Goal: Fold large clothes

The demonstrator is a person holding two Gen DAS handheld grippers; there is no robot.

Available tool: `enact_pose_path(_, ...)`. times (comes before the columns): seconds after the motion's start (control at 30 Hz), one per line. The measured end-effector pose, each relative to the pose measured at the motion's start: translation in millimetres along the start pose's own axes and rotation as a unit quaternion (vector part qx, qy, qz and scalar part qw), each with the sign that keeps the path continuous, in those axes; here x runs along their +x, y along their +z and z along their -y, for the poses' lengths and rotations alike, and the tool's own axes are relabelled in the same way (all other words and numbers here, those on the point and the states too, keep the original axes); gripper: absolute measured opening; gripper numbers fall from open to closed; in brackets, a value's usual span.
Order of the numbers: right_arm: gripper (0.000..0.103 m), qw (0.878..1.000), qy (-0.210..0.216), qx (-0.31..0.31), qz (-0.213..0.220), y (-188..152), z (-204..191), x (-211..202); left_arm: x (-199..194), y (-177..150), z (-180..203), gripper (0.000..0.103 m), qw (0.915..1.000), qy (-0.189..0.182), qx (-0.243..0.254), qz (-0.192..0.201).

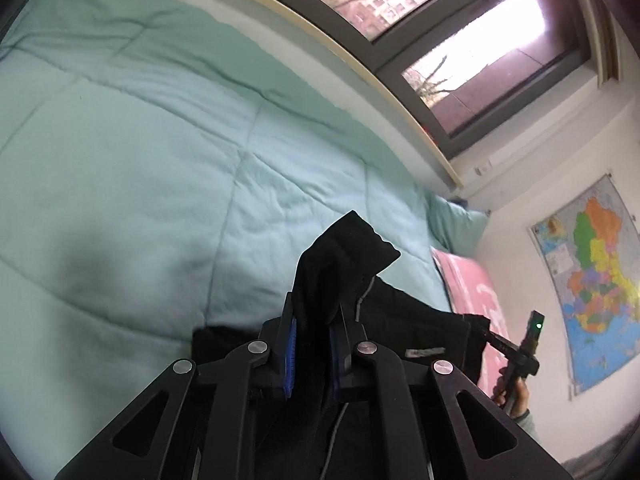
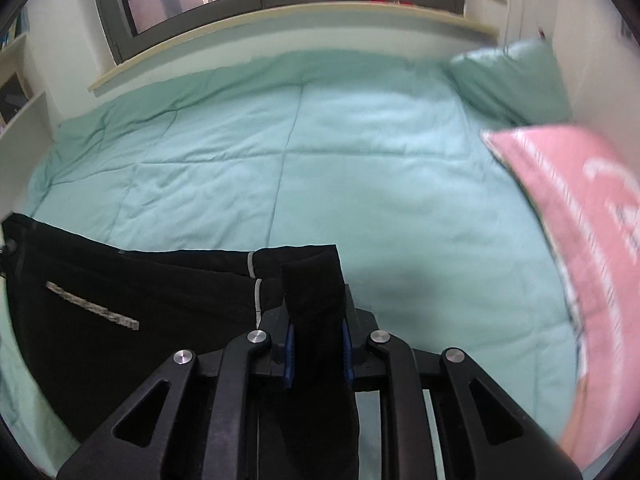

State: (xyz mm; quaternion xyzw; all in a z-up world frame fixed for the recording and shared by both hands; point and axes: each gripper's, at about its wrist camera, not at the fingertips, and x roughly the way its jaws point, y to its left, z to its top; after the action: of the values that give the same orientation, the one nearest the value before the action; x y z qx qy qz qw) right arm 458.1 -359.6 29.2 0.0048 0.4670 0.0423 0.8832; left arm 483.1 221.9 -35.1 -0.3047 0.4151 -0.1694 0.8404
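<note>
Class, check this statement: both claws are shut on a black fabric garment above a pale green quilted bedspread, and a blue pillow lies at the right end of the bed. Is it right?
Not quite. The pillow lying at the right end is pink, not blue, as the right wrist view shows. The rest holds: the left claw and right claw are shut on the black fabric garment above the pale green quilted bedspread.

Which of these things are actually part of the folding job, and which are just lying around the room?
Part of the job:
- black garment
- left claw, shut on it
- right claw, shut on it

Just lying about:
- green quilt
- pink pillow
- green pillow
- wall map
</note>
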Motion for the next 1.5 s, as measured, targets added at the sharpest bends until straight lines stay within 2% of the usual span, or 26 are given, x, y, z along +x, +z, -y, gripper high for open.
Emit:
enact_pose_path(0.07, 0.02, 1.0, -0.006, 0.008, -0.009, 8, 0, 19, 17, 4, -10, 0.013, 0.9996, 0.027, -0.01, -0.007)
enact_pose_path(0.13, 0.02, 0.999, -0.023, 0.001, -0.038, 8, -4, 56, 45, 1, -30, 0.013, 0.9968, 0.065, -0.033, -0.032)
enact_pose_path(0.2, 0.02, 0.997, -0.036, -0.009, -0.074, 0, -9, 93, 78, -8, -58, 0.013, 0.9886, 0.108, -0.066, -0.08)
enact_pose_path(0.23, 0.02, 0.995, -0.041, -0.012, -0.093, -7, -11, 114, 94, -17, -80, 0.013, 0.9823, 0.109, -0.108, -0.108)
enact_pose_path(0.3, 0.02, 0.989, -0.029, 0.004, -0.142, -27, -8, 157, 110, -31, -115, 0.013, 0.9719, 0.082, -0.182, -0.125)
enact_pose_path(0.37, 0.02, 0.986, -0.031, 0.008, -0.163, -40, -9, 176, 115, -41, -142, 0.015, 0.9624, 0.04, -0.243, -0.115)
enact_pose_path(0.43, 0.022, 0.986, -0.037, 0.017, -0.163, -43, -10, 182, 116, -44, -154, 0.019, 0.9546, 0.009, -0.275, -0.114)
enact_pose_path(0.5, 0.028, 0.986, -0.04, 0.028, -0.161, -41, -6, 177, 109, -44, -162, 0.02, 0.9437, -0.031, -0.307, -0.119)
enact_pose_path(0.53, 0.03, 0.986, -0.041, 0.03, -0.162, -40, -4, 173, 104, -44, -161, 0.023, 0.9416, -0.041, -0.311, -0.122)
enact_pose_path(0.57, 0.03, 0.985, -0.042, 0.03, -0.162, -38, -3, 169, 96, -41, -159, 0.024, 0.9422, -0.042, -0.306, -0.129)
enact_pose_path(0.6, 0.03, 0.986, -0.045, 0.031, -0.158, -36, -1, 160, 85, -37, -153, 0.024, 0.9469, -0.027, -0.292, -0.133)
enact_pose_path(0.67, 0.033, 0.988, -0.049, 0.037, -0.14, -32, 1, 136, 62, -31, -136, 0.024, 0.9612, 0.008, -0.247, -0.122)
enact_pose_path(0.7, 0.035, 0.991, -0.049, 0.041, -0.121, -30, 2, 114, 45, -26, -124, 0.024, 0.9698, 0.038, -0.212, -0.114)
enact_pose_path(0.77, 0.058, 0.993, -0.046, 0.046, -0.095, -31, 1, 83, 17, -20, -106, 0.024, 0.977, 0.089, -0.165, -0.102)
enact_pose_path(0.87, 0.064, 0.996, -0.029, 0.055, -0.06, -34, -10, 32, -6, -19, -64, 0.024, 0.9826, 0.138, -0.085, -0.091)
enact_pose_path(0.93, 0.064, 0.998, -0.004, 0.052, -0.046, -43, -24, 3, -16, -34, -26, 0.025, 0.9858, 0.138, -0.027, -0.093)
enact_pose_path(1.0, 0.064, 0.996, 0.03, 0.063, -0.051, -59, -41, -13, -11, -53, 7, 0.025, 0.9888, 0.107, 0.008, -0.104)
enact_pose_path(1.07, 0.064, 0.995, 0.056, 0.059, -0.063, -75, -61, -16, 5, -78, 42, 0.025, 0.9878, 0.078, 0.034, -0.13)
enact_pose_path(1.2, 0.064, 0.996, 0.033, -0.004, -0.084, -105, -112, -13, 41, -130, 99, 0.025, 0.9807, 0.051, 0.091, -0.165)
enact_pose_path(1.27, 0.064, 0.995, 0.042, -0.015, -0.09, -116, -127, -7, 55, -152, 114, 0.025, 0.9757, 0.046, 0.112, -0.182)
enact_pose_path(1.37, 0.064, 0.993, 0.055, -0.027, -0.096, -130, -145, -1, 77, -182, 126, 0.025, 0.9639, 0.089, 0.161, -0.193)
enact_pose_path(1.43, 0.064, 0.993, 0.06, -0.029, -0.101, -136, -147, 6, 92, -198, 122, 0.025, 0.9522, 0.148, 0.188, -0.189)
enact_pose_path(1.47, 0.064, 0.992, 0.066, -0.029, -0.107, -141, -149, 12, 98, -202, 118, 0.025, 0.9514, 0.16, 0.185, -0.187)
enact_pose_path(1.5, 0.064, 0.991, 0.065, -0.032, -0.115, -147, -151, 21, 103, -203, 106, 0.025, 0.9564, 0.156, 0.161, -0.187)
